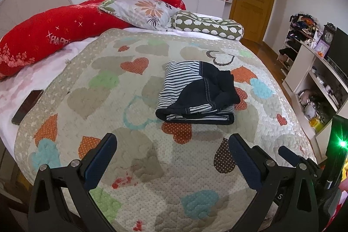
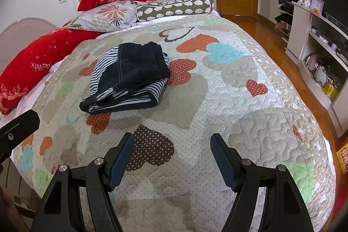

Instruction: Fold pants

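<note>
The left gripper (image 1: 171,158) hovers low over the near part of the quilt (image 1: 152,166), fingers spread wide with nothing between them. Ahead lie the pants (image 1: 195,92), a compact folded bundle of dark navy and striped cloth near the middle of the bed. The right gripper (image 2: 171,158) hangs just beside the left, likewise wide apart and empty, the pants ahead to its left.

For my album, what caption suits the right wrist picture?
Open right claw hovers above a heart-patterned quilt, facing folded striped pants.
</note>
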`<control>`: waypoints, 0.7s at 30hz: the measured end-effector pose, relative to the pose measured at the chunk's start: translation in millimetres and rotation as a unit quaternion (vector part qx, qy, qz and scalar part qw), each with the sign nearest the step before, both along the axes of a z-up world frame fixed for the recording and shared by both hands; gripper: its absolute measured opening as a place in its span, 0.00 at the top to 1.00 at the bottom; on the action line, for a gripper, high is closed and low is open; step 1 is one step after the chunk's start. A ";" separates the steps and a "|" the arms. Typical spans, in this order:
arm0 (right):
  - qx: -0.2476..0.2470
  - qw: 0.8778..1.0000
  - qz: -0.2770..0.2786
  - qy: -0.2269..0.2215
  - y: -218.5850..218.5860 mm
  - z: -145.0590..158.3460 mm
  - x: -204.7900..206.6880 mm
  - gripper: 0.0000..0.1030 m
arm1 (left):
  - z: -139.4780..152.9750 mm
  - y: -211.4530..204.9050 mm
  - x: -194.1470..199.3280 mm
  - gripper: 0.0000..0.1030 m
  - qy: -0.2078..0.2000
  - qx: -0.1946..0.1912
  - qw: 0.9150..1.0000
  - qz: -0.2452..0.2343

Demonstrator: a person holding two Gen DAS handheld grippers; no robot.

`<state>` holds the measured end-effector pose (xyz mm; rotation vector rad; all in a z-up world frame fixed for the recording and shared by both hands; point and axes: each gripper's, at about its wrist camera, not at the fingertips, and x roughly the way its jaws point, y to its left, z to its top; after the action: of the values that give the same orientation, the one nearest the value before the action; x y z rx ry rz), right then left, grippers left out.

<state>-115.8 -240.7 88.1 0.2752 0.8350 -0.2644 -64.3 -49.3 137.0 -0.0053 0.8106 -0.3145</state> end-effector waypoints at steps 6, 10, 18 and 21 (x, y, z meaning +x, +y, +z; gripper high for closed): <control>-0.009 1.000 0.002 0.002 5.7 0.4 -0.6 0.26 | 0.0 5.6 -1.9 0.01 -0.013 -0.003 1.000 0.010; -0.011 1.000 0.010 -0.001 10.8 1.1 0.2 0.26 | 9.2 14.1 -7.5 0.01 -0.046 -0.013 0.998 0.031; -0.009 0.999 0.023 -0.020 14.3 4.3 -4.0 0.25 | 39.1 29.6 -25.9 0.00 -0.134 -0.049 0.988 0.057; -0.004 0.999 0.027 -0.026 15.6 6.7 -1.4 0.25 | 48.7 36.7 -26.6 0.00 -0.148 -0.058 0.985 0.062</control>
<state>-117.2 -225.1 94.7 0.2513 0.7892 -0.2092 -90.9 -12.6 185.7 -0.1158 0.4940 -0.2375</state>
